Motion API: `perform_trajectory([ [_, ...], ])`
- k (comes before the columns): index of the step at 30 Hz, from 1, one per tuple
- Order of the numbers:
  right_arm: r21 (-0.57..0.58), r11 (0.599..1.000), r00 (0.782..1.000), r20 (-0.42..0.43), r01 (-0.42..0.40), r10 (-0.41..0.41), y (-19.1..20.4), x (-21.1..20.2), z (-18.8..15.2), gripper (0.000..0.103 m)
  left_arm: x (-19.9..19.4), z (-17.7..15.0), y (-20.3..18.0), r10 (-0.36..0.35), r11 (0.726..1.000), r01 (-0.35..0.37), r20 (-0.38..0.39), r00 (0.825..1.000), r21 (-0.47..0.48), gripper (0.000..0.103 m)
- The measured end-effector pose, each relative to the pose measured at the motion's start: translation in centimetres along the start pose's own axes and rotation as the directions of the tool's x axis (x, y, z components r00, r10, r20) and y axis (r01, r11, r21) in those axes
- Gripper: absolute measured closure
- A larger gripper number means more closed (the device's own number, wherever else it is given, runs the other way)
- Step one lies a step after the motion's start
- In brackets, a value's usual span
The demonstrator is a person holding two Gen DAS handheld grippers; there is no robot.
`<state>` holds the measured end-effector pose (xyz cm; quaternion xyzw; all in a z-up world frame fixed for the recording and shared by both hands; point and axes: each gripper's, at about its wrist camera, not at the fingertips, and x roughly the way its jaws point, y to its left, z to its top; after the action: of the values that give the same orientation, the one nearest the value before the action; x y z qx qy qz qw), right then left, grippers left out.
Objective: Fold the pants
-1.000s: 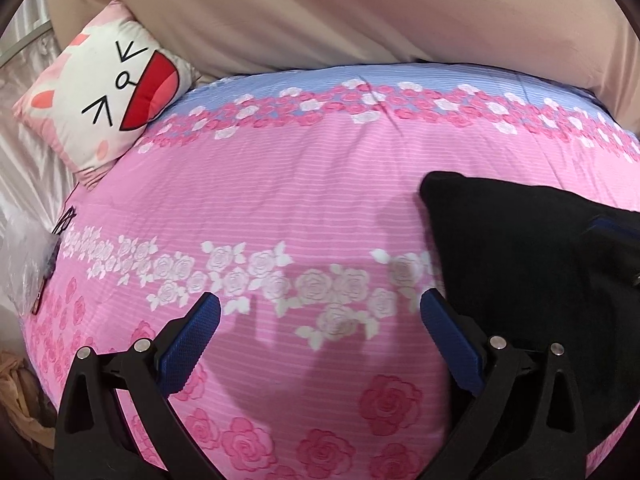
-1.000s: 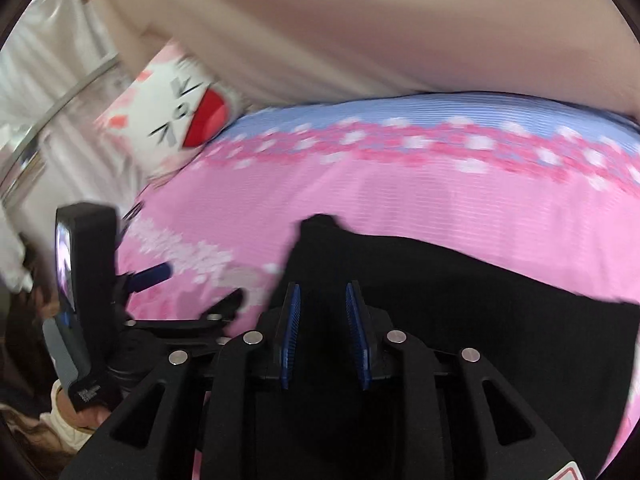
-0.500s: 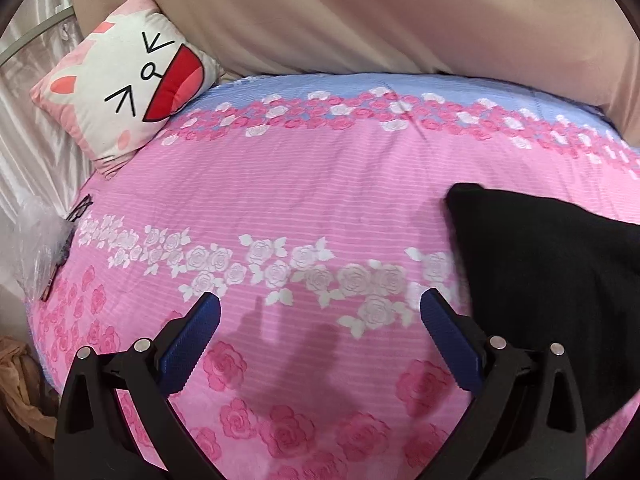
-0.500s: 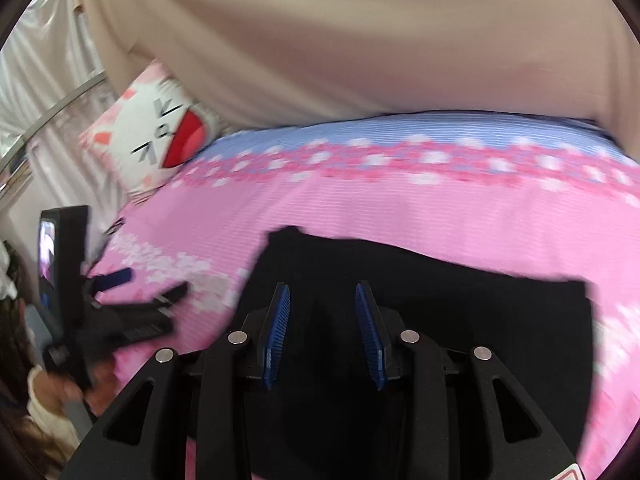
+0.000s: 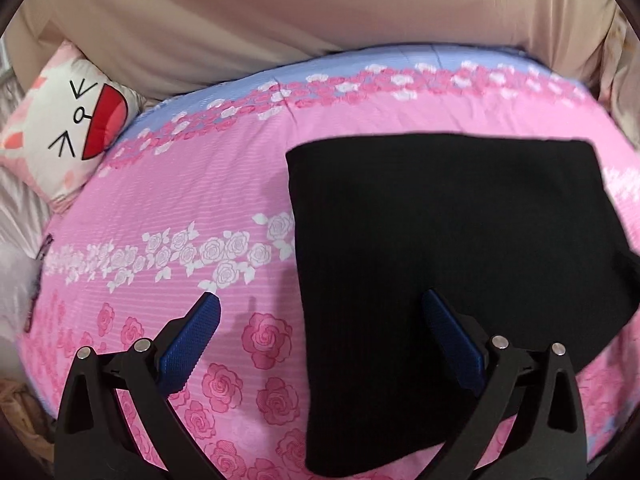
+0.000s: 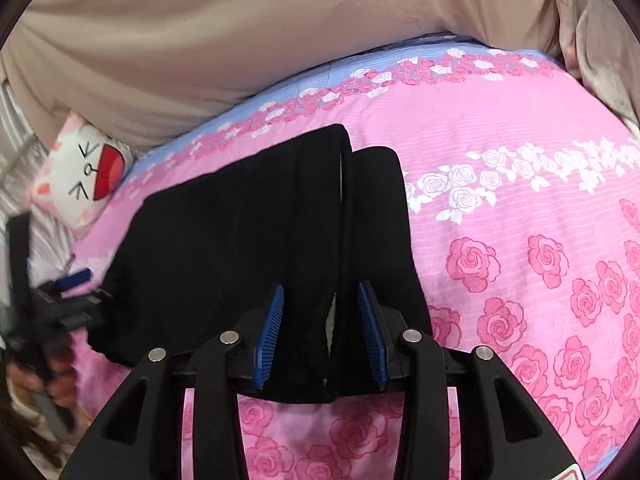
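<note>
Black pants lie folded into a rough rectangle on a pink rose-print bed cover, filling the centre and right of the left wrist view. A cartoon pillow sits at the upper left.

The left gripper stands wide open and holds nothing. Its right finger hangs over the pants' near left part, its left finger over bare cover.

In the right wrist view the pants run from lower centre up towards the upper left, two stacked layers showing at their right edge. The right gripper is partly open, with that layered edge between its jaws; whether the pads press the cloth cannot be told. It appears the nearer claw to that edge.
</note>
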<state>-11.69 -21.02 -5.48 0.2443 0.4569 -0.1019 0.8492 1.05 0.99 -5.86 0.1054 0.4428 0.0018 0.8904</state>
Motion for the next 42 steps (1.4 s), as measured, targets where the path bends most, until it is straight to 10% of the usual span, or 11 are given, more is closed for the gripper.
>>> perform_trajectory([
  [5,0.028,0.999,0.998,0.059,0.025,-0.026,-1.0,-1.9,0.5,0.035,-1.0,0.1,0.0,0.017,1.0,-0.017,0.005,1.0,-0.012,0.005],
  [28,0.023,1.0,1.0,-0.001,0.005,-0.005,0.3,-1.0,1.0,0.023,-2.4,-0.2,-2.0,0.001,1.0,-0.001,0.006,1.0,0.015,0.005],
  [33,0.008,0.996,0.995,-0.06,0.085,-0.084,-0.8,0.9,0.4,0.019,-0.7,-1.3,-1.0,-0.152,0.988,0.149,-0.073,0.986,-0.04,0.005],
  [40,0.122,0.991,0.996,-0.063,-0.053,0.062,-3.3,1.6,-0.8,0.017,1.7,-4.1,2.4,-0.436,0.882,0.415,-0.054,0.898,-0.222,0.005],
  [42,0.111,0.992,0.995,-0.067,-0.064,0.071,-3.0,1.7,-0.9,0.016,1.5,-4.5,2.1,-0.428,0.891,0.414,-0.039,0.903,-0.19,0.005],
])
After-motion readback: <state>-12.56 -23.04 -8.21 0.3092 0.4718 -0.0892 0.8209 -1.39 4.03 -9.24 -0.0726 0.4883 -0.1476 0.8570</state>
